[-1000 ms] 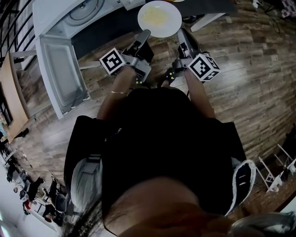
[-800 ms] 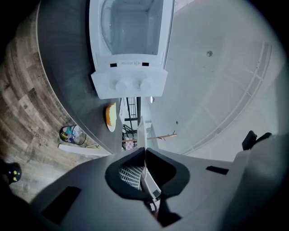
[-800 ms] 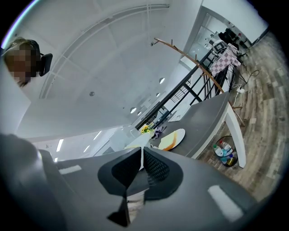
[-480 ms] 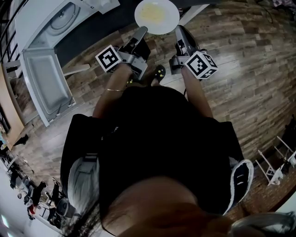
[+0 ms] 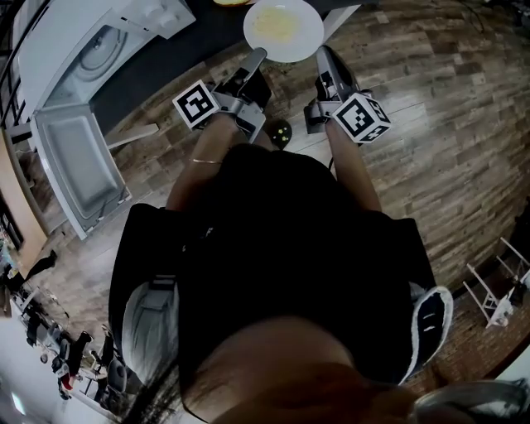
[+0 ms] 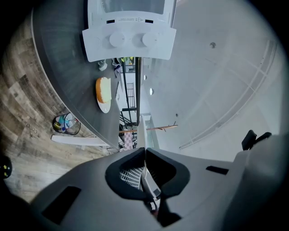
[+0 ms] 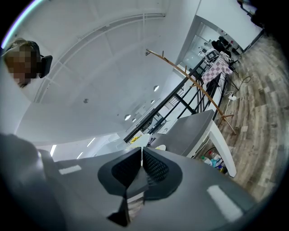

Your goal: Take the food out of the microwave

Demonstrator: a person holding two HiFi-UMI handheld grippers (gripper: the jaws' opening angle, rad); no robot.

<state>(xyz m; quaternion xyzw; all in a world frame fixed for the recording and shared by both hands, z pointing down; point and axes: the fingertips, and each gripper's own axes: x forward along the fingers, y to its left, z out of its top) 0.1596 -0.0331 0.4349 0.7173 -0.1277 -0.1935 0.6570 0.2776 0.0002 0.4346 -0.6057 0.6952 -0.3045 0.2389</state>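
You hold the plate (image 5: pixel 309 43) with its yellowish food (image 5: pixel 277 25) outside the microwave (image 5: pixel 87 58), off to its right in the head view, past its swung-open door (image 5: pixel 74 157). Your left gripper (image 5: pixel 257 55) clamps the rim on the microwave's side. Your right gripper (image 5: pixel 321 52) clamps the rim on the side away from it, and both pairs of jaws are tight on the thin white edge.

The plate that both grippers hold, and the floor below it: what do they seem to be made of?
The plate is probably glazed ceramic, though melamine is possible: it is plain white and smooth, with a thin rim and a soft sheen. The floor looks like wood planks or wood-look laminate: brown grain and staggered board seams show, and the finish is matte and worn.
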